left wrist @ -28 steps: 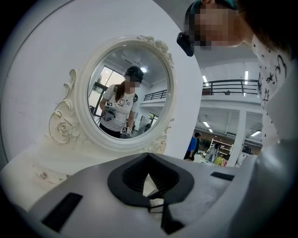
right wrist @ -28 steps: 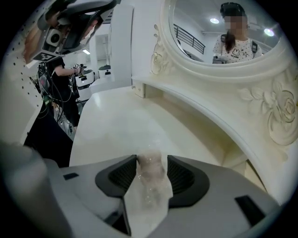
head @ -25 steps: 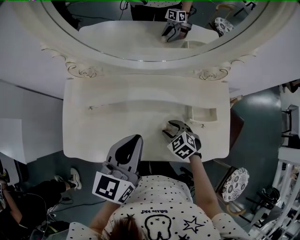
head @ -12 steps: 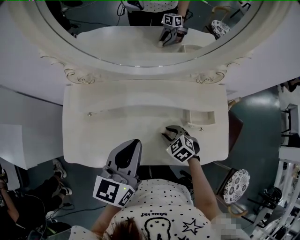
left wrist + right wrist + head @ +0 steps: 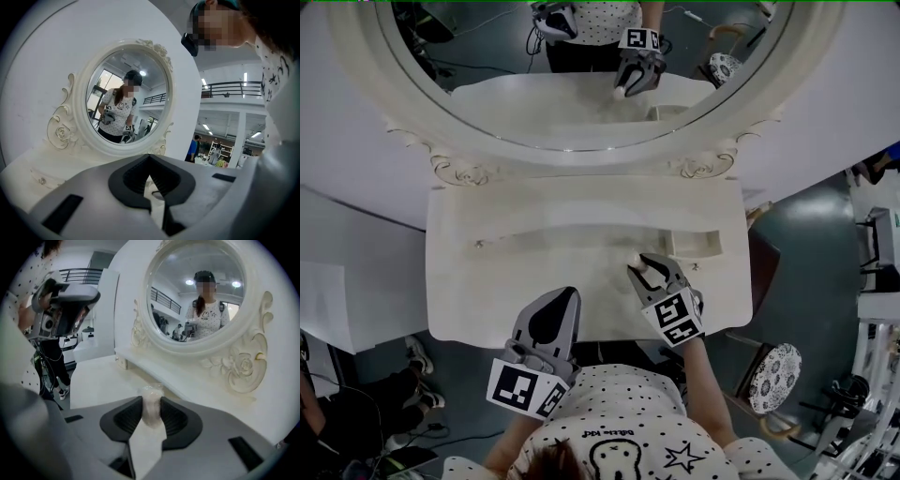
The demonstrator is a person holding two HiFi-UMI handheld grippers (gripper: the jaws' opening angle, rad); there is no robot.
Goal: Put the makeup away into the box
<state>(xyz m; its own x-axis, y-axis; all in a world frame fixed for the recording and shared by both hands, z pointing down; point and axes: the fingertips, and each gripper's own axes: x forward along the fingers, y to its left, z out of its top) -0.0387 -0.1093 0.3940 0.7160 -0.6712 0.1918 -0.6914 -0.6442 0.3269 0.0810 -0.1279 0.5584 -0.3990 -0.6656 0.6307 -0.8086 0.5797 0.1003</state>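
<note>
A small pale, translucent makeup item [image 5: 151,405] sits pinched between the dark pads of my right gripper [image 5: 151,414]. Its jaws have just been closing, with the item between them. In the head view the right gripper [image 5: 649,273] hangs over the right part of the white dressing table [image 5: 487,291], with the makeup item [image 5: 639,266] at its tips. The small open white box [image 5: 697,244] stands just beyond it, at the table's back right. My left gripper [image 5: 562,298] rests at the table's near edge, its jaws together and nothing in them; the left gripper [image 5: 150,186] faces the mirror.
A large oval mirror [image 5: 534,103] in an ornate white frame rises behind the table and reflects both grippers. A low back ledge carries a small knob [image 5: 478,244]. A patterned stool [image 5: 775,378] stands at the right, and a person's shoes [image 5: 417,354] are on the floor at the left.
The right gripper's jaws have narrowed onto the makeup item and it has risen off the table top, tilting. The left gripper has stayed put.
</note>
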